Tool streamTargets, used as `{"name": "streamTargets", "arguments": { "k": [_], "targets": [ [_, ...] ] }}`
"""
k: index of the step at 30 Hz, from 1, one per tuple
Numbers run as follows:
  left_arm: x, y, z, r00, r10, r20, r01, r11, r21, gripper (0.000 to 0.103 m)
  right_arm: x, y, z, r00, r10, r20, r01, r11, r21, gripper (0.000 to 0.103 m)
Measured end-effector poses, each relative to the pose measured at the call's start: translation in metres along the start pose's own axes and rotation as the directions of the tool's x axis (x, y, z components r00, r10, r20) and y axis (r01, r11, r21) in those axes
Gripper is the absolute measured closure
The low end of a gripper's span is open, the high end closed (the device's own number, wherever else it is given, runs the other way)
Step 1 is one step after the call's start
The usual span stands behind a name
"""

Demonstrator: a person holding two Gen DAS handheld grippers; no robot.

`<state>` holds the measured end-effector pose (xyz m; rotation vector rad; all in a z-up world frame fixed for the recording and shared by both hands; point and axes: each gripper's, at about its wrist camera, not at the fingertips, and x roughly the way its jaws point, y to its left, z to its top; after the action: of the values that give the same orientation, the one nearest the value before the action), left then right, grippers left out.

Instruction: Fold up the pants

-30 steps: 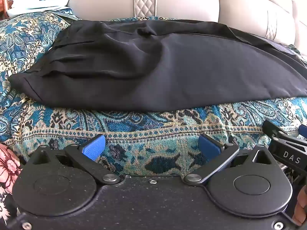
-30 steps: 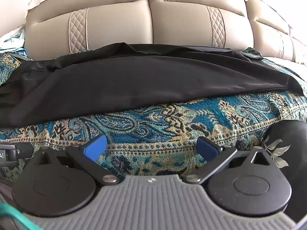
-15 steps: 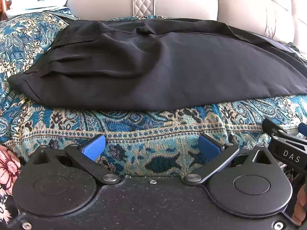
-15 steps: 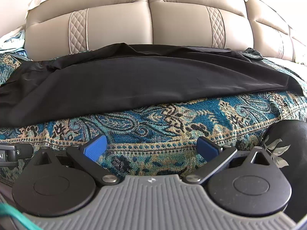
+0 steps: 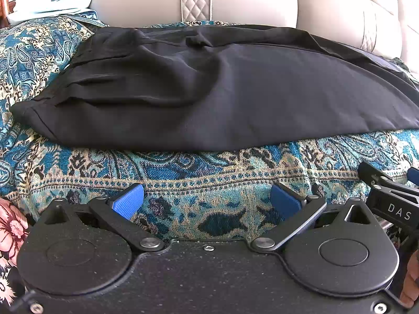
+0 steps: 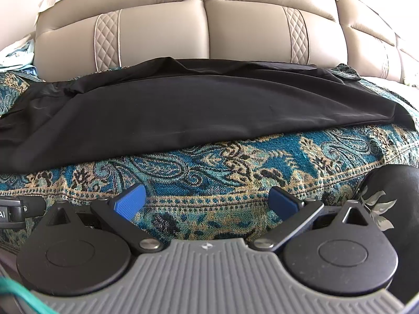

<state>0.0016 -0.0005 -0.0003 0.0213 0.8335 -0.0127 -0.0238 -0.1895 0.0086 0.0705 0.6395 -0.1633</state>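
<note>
Left view: left gripper spread wide, empty, over the throw; black pants lie beyond. Right view: right gripper gapes too, pants stretched ahead against the sofa

Bright daylight washes out the beige sofa back, strongest at its upper corners. Black pants lose fold detail in shadow. Fisheye bending curves both views' edges; focus is sharp.
</note>
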Motion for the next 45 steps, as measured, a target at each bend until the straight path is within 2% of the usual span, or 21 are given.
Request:
{"name": "streamTargets", "arguments": {
  "k": [30,35,42,45],
  "targets": [
    [0.000,0.001,0.000,1.000,0.000,-0.004,0.000,1.000,0.000,0.000,0.010,-0.001,0.022,0.993,0.006,-0.115,-0.005,1.000,0.014,0.000],
    [0.002,0.001,-0.002,1.000,-0.001,-0.004,0.001,1.000,0.002,0.000,0.011,-0.004,0.025,0.992,-0.005,-0.123,0.012,0.998,0.056,0.000],
    [0.003,0.002,-0.003,1.000,-0.002,-0.009,0.002,1.000,0.006,0.000,0.020,-0.005,0.041,0.974,-0.024,-0.223,0.036,0.998,0.047,0.000],
    [0.004,0.002,-0.003,1.000,-0.003,-0.013,0.003,1.000,0.009,0.000,0.022,-0.004,0.039,0.980,-0.017,-0.198,0.023,0.999,0.027,0.000]
  ]
}}
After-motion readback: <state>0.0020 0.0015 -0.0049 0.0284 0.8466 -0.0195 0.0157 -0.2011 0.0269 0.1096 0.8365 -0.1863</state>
